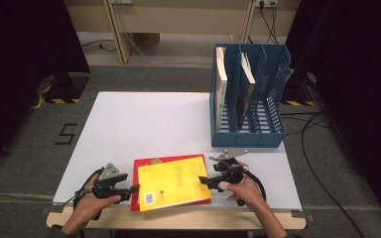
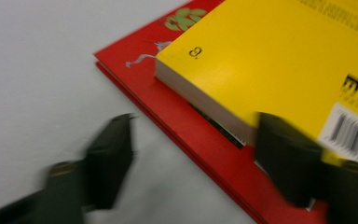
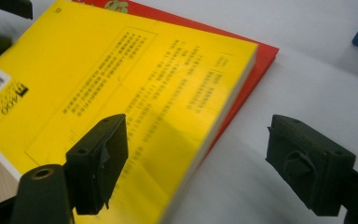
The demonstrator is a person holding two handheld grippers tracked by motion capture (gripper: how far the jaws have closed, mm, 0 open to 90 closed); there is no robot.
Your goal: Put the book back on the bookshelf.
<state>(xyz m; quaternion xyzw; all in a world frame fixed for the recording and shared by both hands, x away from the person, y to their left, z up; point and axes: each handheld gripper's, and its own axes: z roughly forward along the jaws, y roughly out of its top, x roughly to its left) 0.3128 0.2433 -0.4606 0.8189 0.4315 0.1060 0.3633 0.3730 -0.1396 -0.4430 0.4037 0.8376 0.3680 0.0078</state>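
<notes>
High view: the yellow book (image 1: 175,185) lies on the red book (image 1: 144,165), its edges between the spread fingers of both the left gripper (image 1: 135,188) and right gripper (image 1: 202,180), apparently poised to lift it.

upper book (image 1: 174,186) on lower book (image 1: 138,184), file rack (image 1: 248,134) behind right

Curtained lab bay, taped floor (image 1: 62,100)

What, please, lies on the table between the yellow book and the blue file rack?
In the high view, only bare white table lies between the yellow book and the blue file rack.
</notes>
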